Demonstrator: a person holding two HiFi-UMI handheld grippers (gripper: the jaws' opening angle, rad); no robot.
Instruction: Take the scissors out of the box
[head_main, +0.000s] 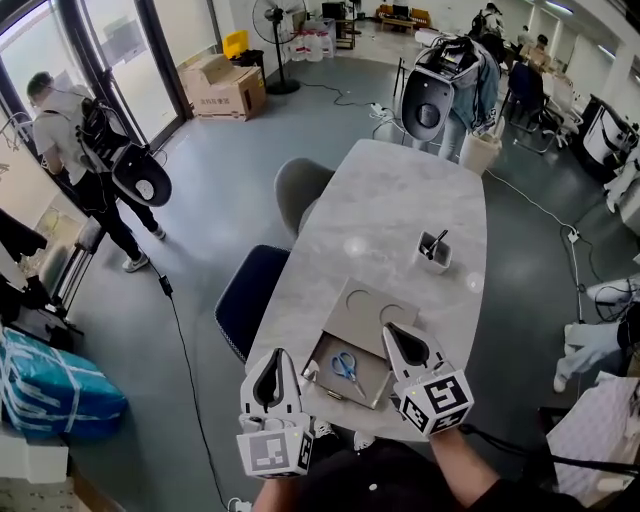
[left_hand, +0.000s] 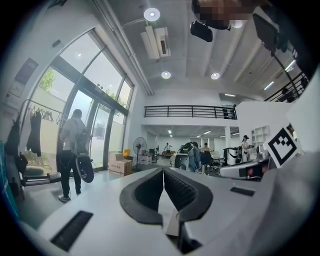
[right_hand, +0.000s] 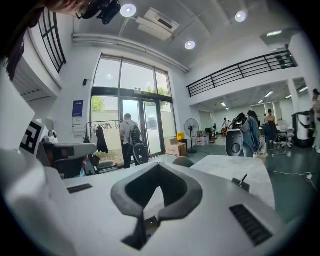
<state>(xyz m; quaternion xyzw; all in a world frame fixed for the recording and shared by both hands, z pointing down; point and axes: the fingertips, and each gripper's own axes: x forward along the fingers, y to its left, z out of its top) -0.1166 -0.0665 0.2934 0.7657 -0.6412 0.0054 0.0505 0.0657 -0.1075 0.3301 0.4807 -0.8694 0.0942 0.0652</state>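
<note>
Blue-handled scissors (head_main: 346, 365) lie in an open shallow cardboard box (head_main: 368, 380) near the front end of the marble table (head_main: 400, 200). The box's lid (head_main: 362, 308) is folded back flat behind it. My left gripper (head_main: 276, 352) hangs at the table's front left corner, left of the box, its jaws shut with nothing between them; its own view (left_hand: 163, 170) looks level across the room. My right gripper (head_main: 392, 328) is over the box's right rim, jaws shut and empty, and in the right gripper view (right_hand: 159, 165) it points along the table.
A small white cup with pens (head_main: 433, 250) stands on the table beyond the box. A grey chair (head_main: 298, 190) and a dark blue chair (head_main: 250, 298) sit along the table's left side. A person with a backpack (head_main: 80, 150) stands near the glass doors.
</note>
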